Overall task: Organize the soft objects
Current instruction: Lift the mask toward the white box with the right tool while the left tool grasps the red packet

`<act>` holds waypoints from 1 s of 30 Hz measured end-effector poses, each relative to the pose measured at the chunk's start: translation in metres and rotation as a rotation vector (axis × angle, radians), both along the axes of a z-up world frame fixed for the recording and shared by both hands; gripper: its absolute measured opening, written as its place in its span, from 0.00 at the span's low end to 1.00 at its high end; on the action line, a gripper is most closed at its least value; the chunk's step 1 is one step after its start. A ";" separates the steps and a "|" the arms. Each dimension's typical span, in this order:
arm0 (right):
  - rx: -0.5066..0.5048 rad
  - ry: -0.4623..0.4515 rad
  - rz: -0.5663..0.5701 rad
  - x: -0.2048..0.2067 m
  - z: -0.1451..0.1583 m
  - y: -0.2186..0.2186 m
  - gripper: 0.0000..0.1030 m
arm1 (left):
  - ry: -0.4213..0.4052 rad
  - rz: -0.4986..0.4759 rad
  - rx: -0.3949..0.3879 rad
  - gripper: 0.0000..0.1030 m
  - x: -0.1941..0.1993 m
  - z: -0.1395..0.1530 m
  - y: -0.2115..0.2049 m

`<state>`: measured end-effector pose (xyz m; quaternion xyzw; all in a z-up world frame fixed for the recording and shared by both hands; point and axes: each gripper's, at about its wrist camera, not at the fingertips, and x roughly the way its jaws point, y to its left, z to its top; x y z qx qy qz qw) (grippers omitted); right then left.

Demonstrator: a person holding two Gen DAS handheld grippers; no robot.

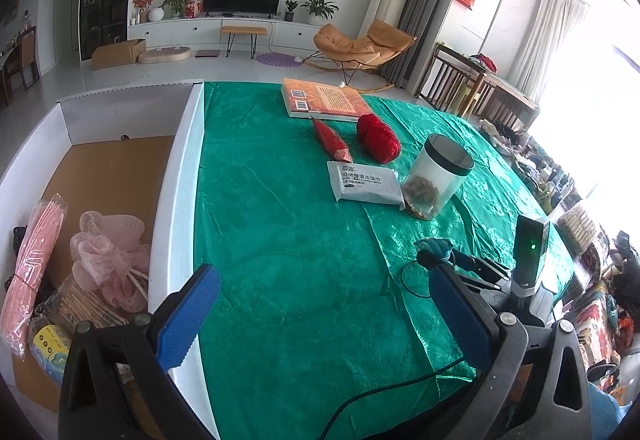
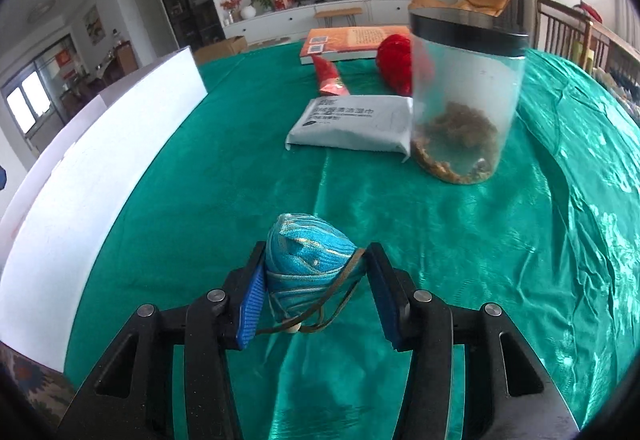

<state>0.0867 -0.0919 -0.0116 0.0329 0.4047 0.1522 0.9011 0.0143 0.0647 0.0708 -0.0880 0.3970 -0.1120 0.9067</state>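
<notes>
My right gripper point(image 2: 314, 260) is shut on a blue fabric pouch point(image 2: 308, 260) with a brown cord, held just above the green tablecloth point(image 2: 224, 175). The pouch also shows in the left wrist view point(image 1: 434, 246). My left gripper point(image 1: 320, 316) is open and empty, over the cloth beside the white box wall point(image 1: 176, 207). Inside the box lie a pink bath pouf point(image 1: 108, 260) and a pink bundle point(image 1: 32, 272). On the cloth sit a red yarn ball point(image 1: 378, 137), a red cone-shaped pouch point(image 1: 332, 139) and a grey wet-wipe pack point(image 1: 366, 181).
A clear jar with a black lid point(image 1: 438, 175) stands right of the wipes; it looms close in the right wrist view point(image 2: 466, 95). An orange book point(image 1: 324, 97) lies at the far edge. A black cable point(image 1: 380, 392) crosses the near cloth. Cluttered goods line the right side.
</notes>
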 end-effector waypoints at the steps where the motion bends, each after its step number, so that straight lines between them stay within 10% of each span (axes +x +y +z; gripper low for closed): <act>1: 0.001 -0.008 -0.029 0.001 0.002 -0.016 0.50 | 0.004 -0.006 0.000 1.00 0.001 -0.001 -0.003; 15: 0.064 0.032 -0.366 0.041 -0.014 -0.145 0.50 | 0.130 -0.077 -0.086 1.00 0.059 -0.002 -0.042; 30: 0.072 -0.046 -0.370 0.029 -0.002 -0.142 0.50 | 0.334 0.143 -0.100 0.99 0.321 -0.093 -0.074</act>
